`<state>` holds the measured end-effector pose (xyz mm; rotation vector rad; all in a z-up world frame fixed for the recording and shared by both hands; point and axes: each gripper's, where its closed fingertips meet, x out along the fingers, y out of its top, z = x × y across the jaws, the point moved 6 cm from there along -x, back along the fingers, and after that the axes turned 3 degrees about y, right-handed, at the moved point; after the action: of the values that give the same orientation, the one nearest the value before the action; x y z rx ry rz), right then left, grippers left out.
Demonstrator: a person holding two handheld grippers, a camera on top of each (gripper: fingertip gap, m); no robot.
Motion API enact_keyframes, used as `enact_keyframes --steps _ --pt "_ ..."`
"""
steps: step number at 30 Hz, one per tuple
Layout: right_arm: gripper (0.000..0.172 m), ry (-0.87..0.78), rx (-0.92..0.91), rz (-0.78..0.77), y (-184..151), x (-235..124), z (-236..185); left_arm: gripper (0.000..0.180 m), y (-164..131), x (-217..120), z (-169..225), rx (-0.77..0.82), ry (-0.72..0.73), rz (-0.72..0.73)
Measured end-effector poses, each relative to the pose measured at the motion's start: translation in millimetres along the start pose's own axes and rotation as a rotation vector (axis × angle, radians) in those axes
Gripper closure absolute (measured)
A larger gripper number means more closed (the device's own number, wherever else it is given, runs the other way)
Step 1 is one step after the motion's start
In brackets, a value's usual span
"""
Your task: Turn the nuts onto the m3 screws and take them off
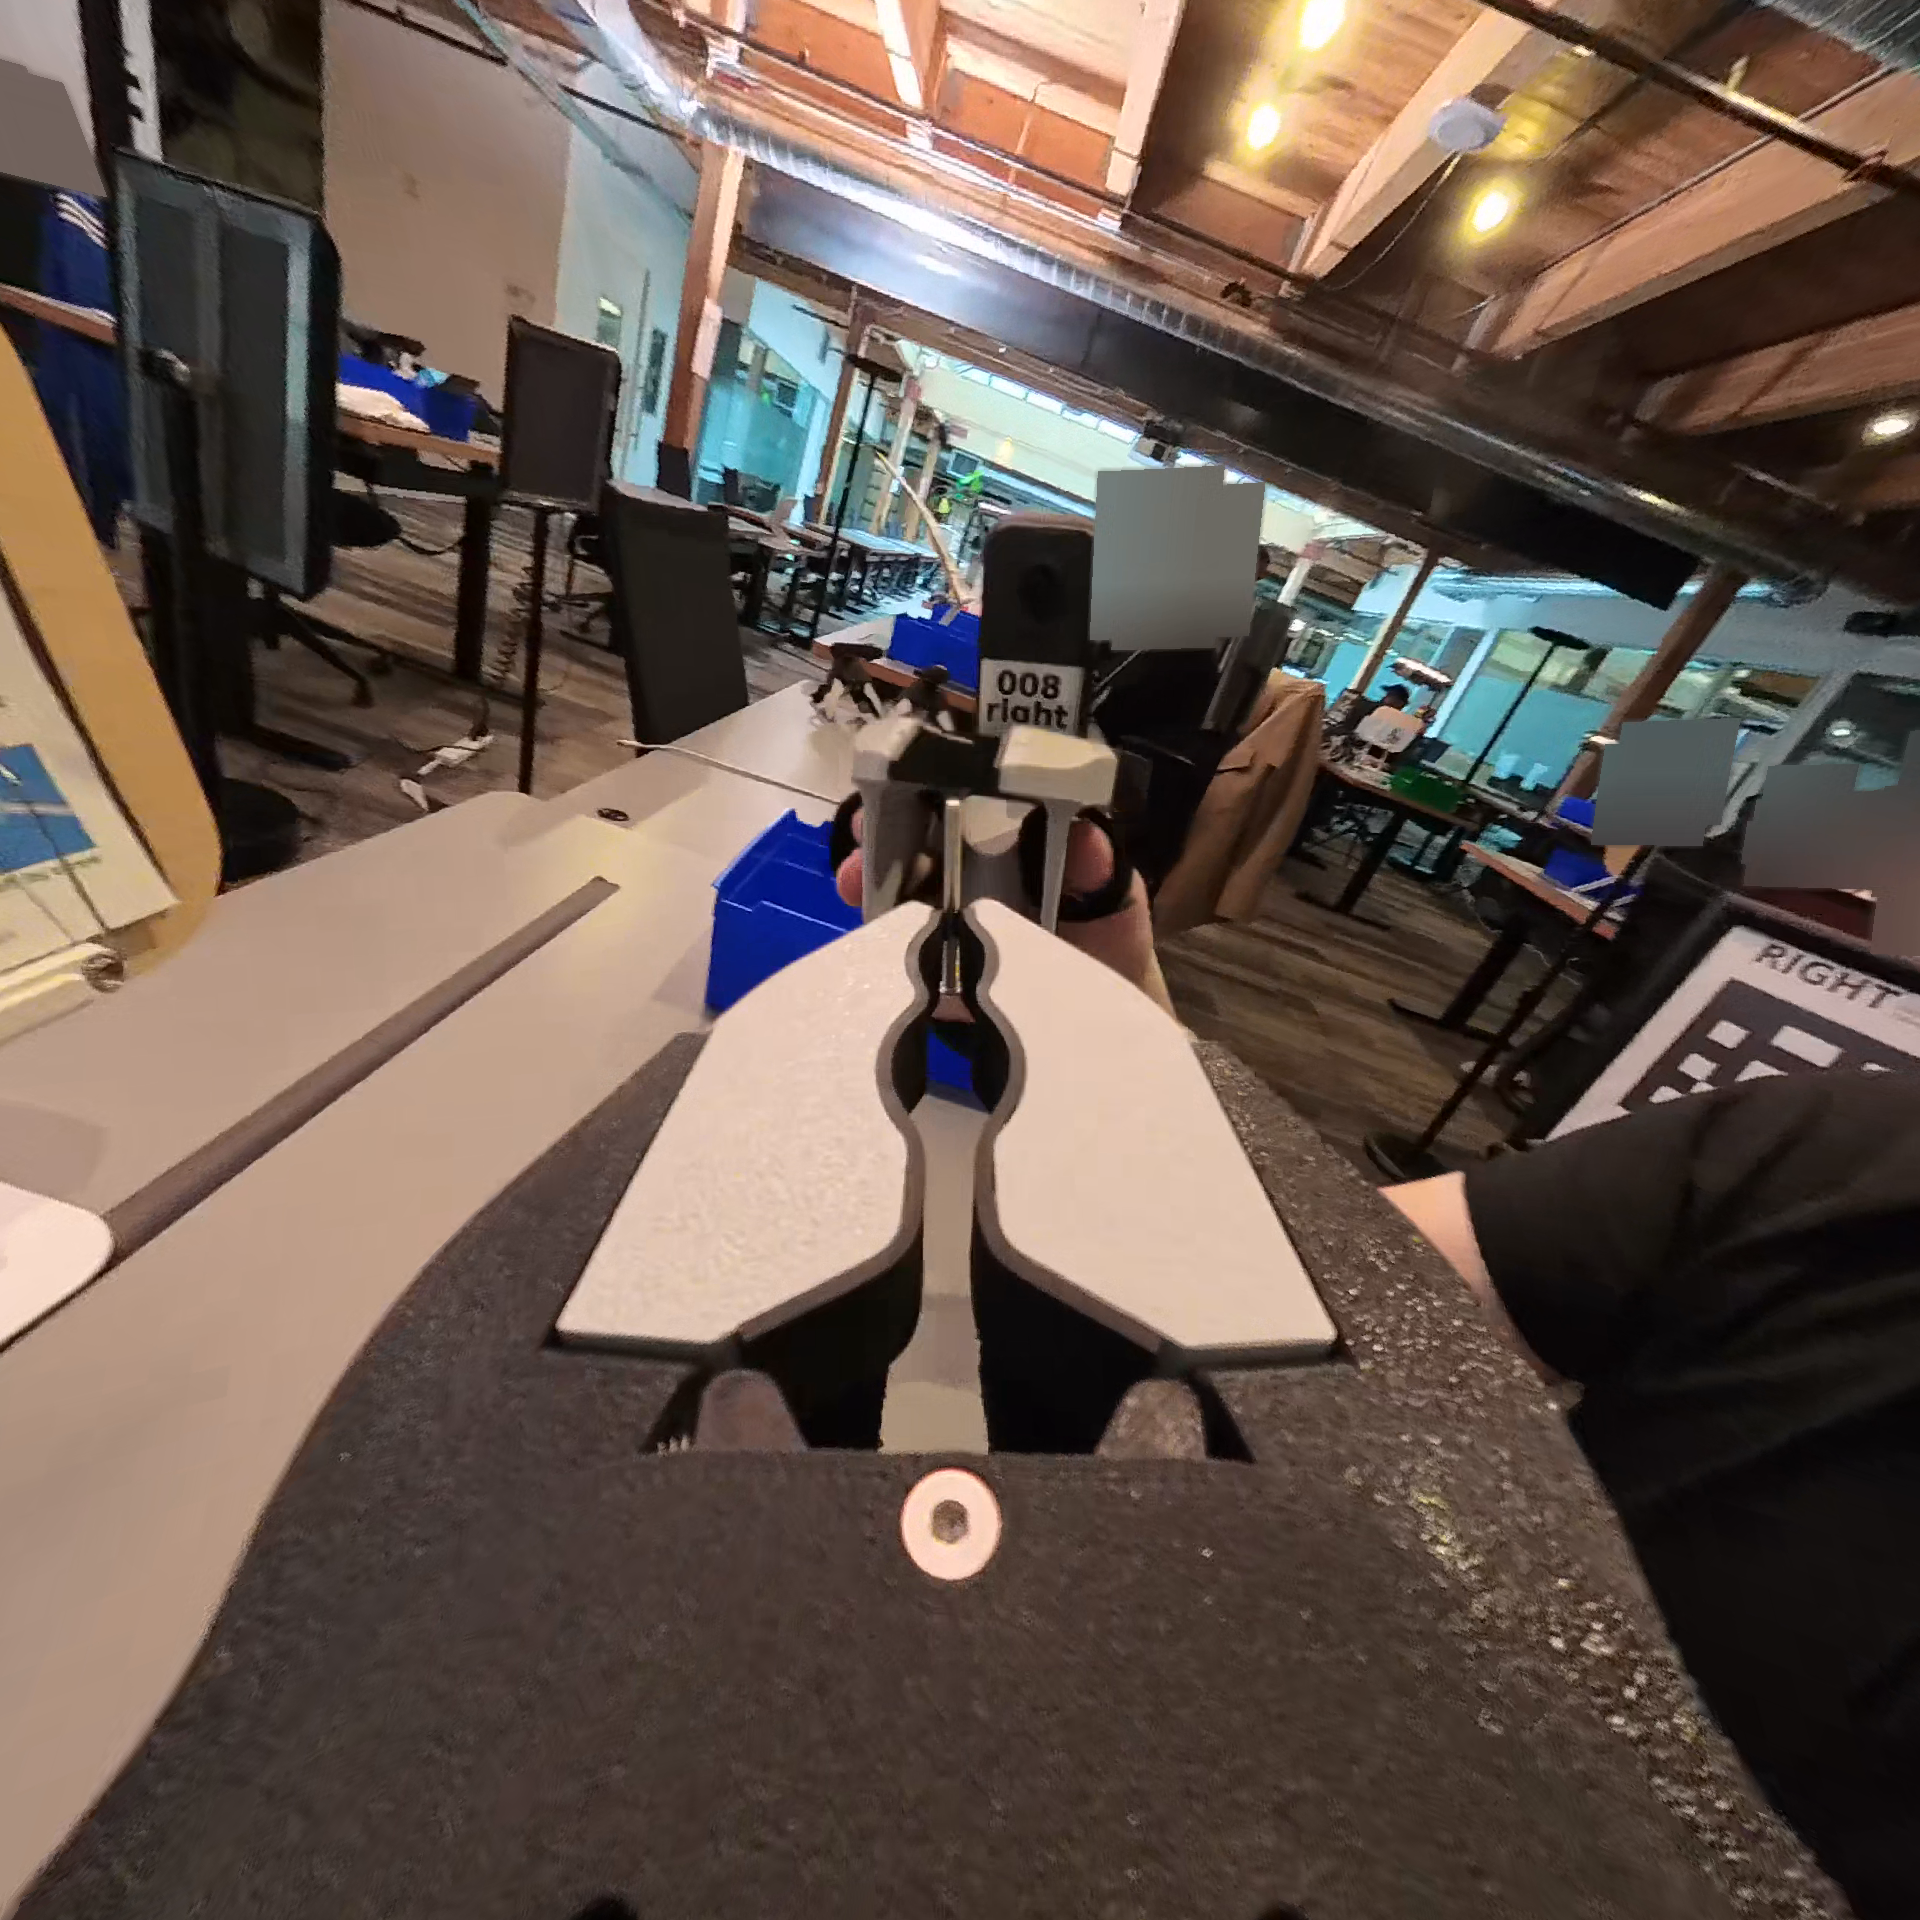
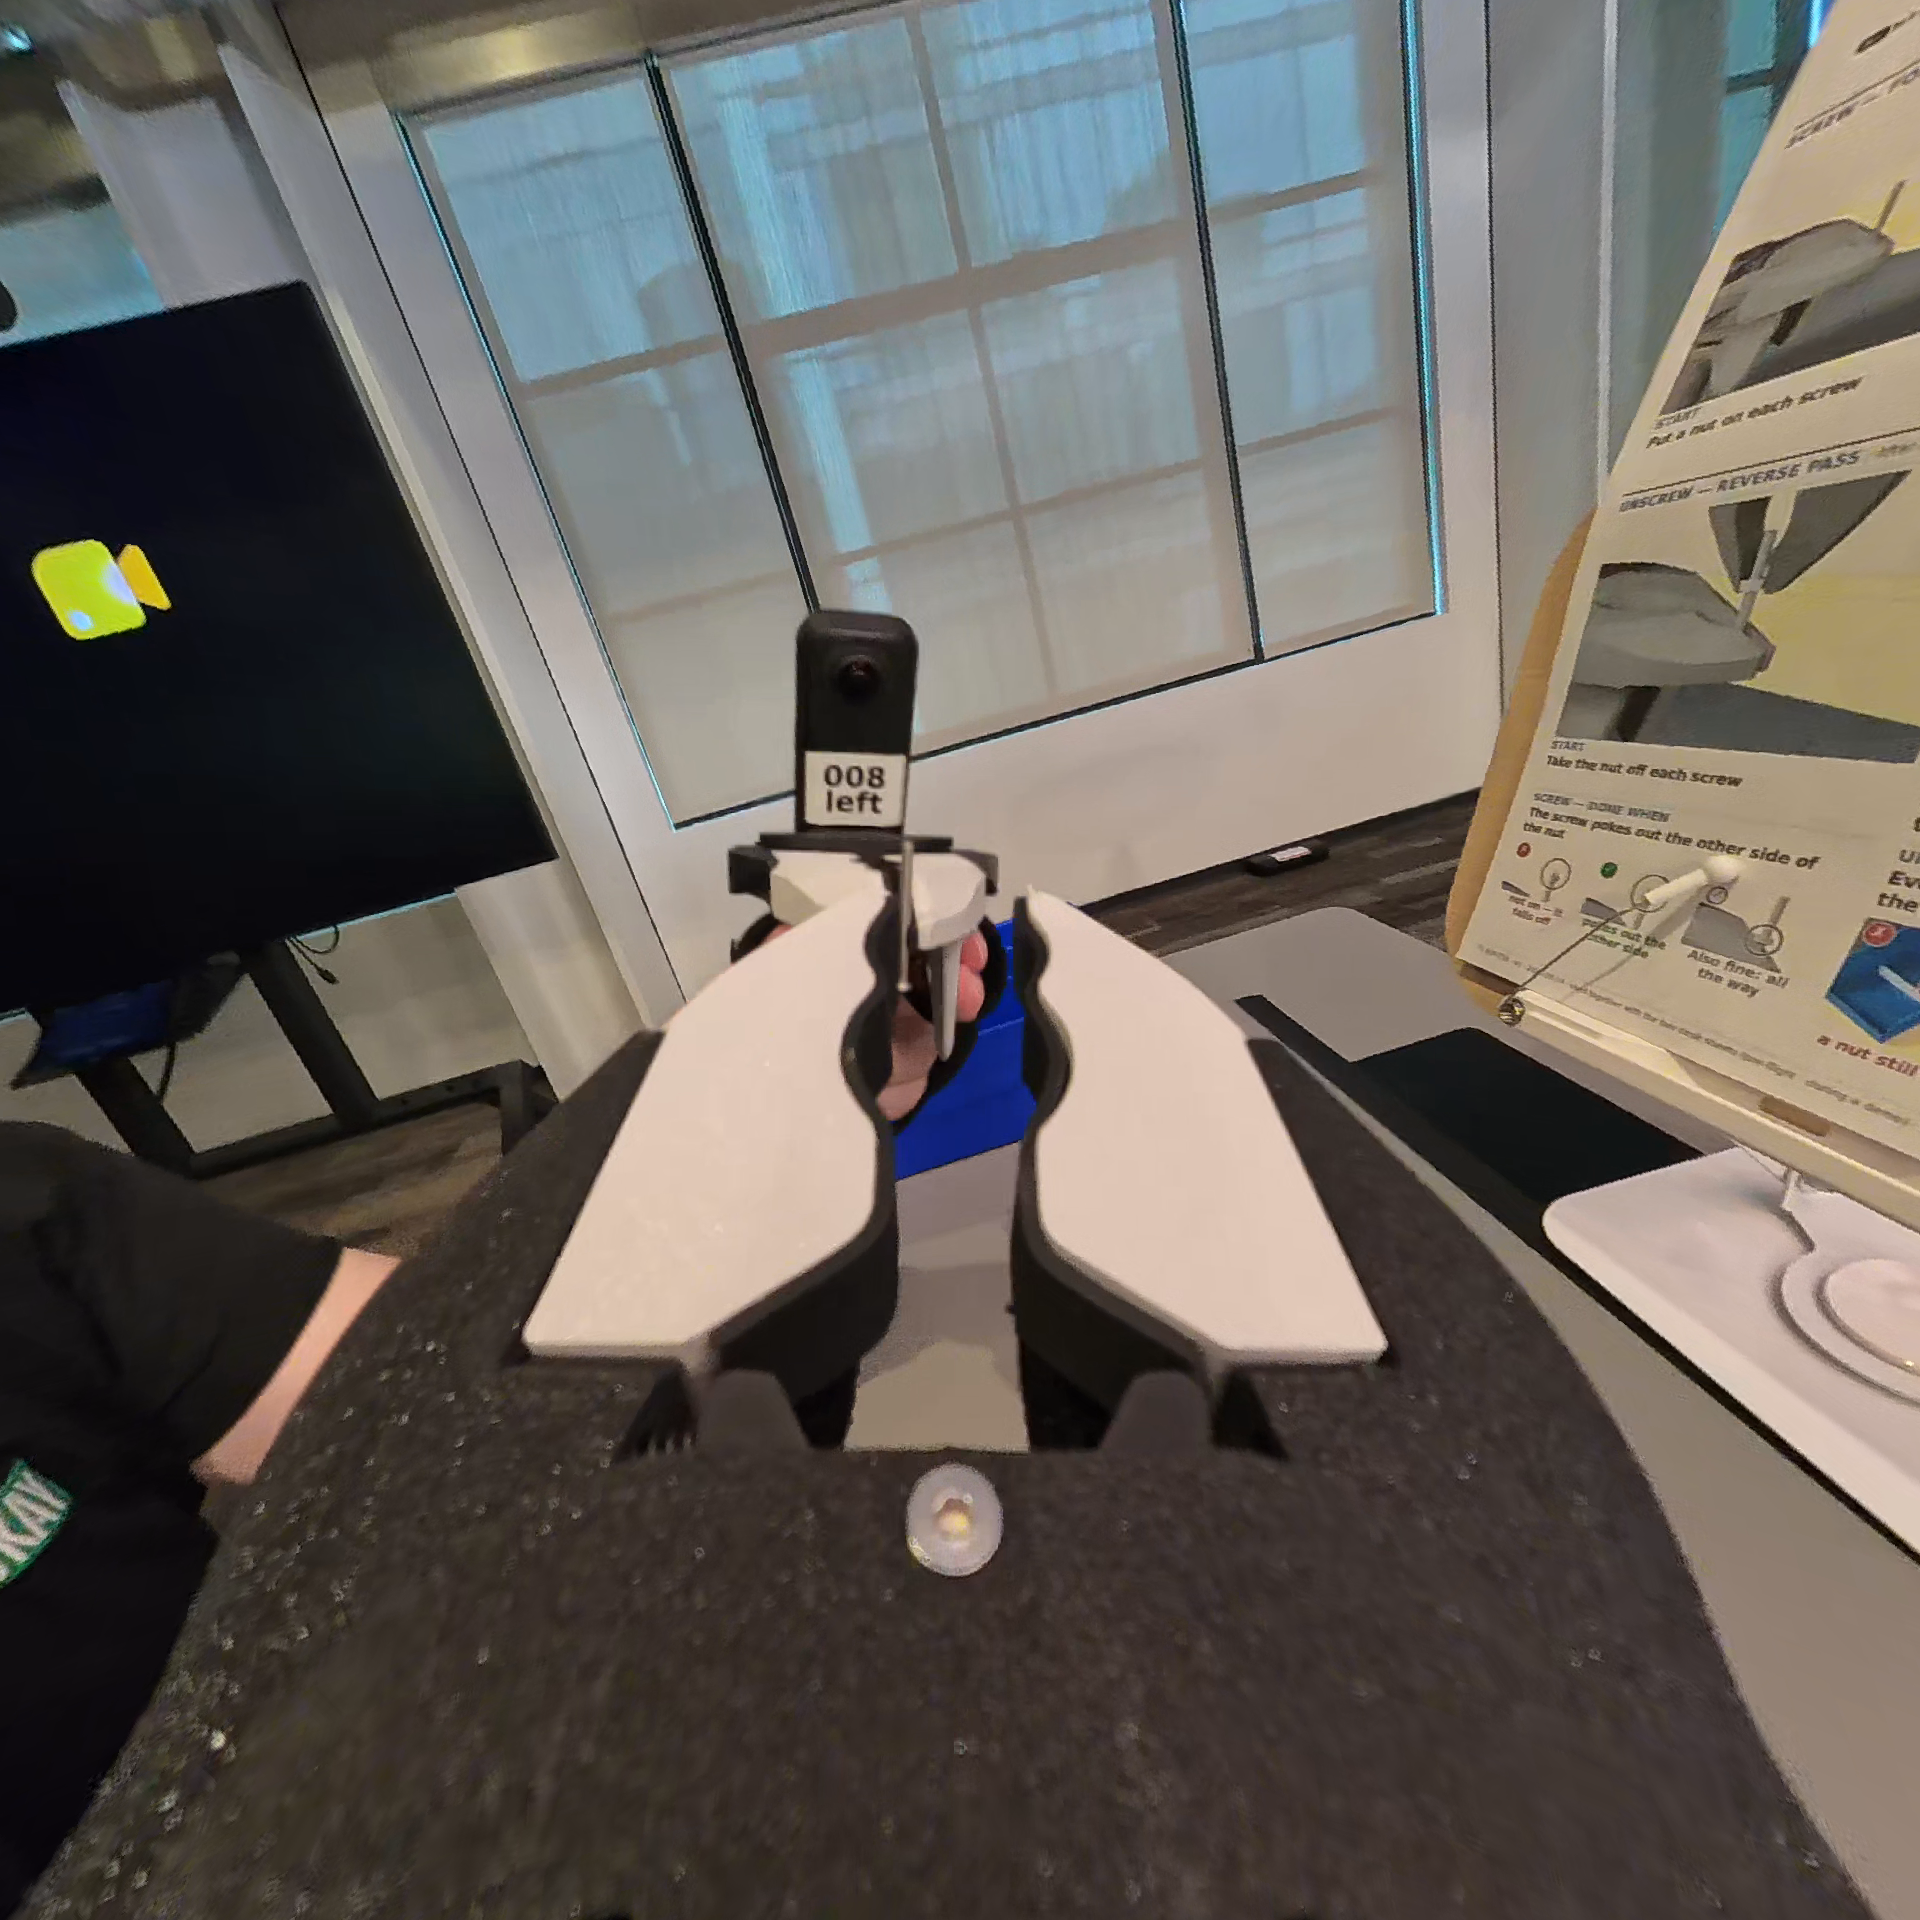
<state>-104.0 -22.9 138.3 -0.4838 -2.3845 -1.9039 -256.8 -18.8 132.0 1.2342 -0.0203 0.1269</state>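
A thin silver metal screw (image 1: 950, 894) is standing upright in mid-air between two hand-held grippers that are facing each other above a grey table (image 1: 343, 997). It is long and slender, with a small head at its lower end.

The left gripper (image 1: 948, 920) is pinching the screw's lower part, its two white fingers (image 1: 831, 1039) closed almost completely, with only the screw's width between them. The right gripper (image 2: 961, 904) is standing with a clear gap between its white fingers (image 2: 1132, 1091), which are gripping nothing; the screw is just beyond the tip of one finger.

There is one screw, two grippers, and one blue plastic bin (image 1: 774, 914) sitting on the table behind them.

From left to right, the room is showing a dark screen on a stand (image 2: 208, 623), a large paned window (image 2: 935, 364), and an illustrated instruction board (image 2: 1714, 675) propped on the table. Elsewhere, desks, chairs and a wooden-beamed ceiling (image 1: 1143, 125) are filling an open workspace.
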Motion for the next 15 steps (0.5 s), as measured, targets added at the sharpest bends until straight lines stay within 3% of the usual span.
enact_keyframes --steps 5,15 --pt "0.155 0.021 0.029 -0.048 -9 5 3 0.178 -15 -3 -9 0.020 0.056 -0.066" --pt "0.154 -0.001 -0.007 -0.127 -31 30 2 0.178 -20 2 -7 -0.003 0.005 -0.078"
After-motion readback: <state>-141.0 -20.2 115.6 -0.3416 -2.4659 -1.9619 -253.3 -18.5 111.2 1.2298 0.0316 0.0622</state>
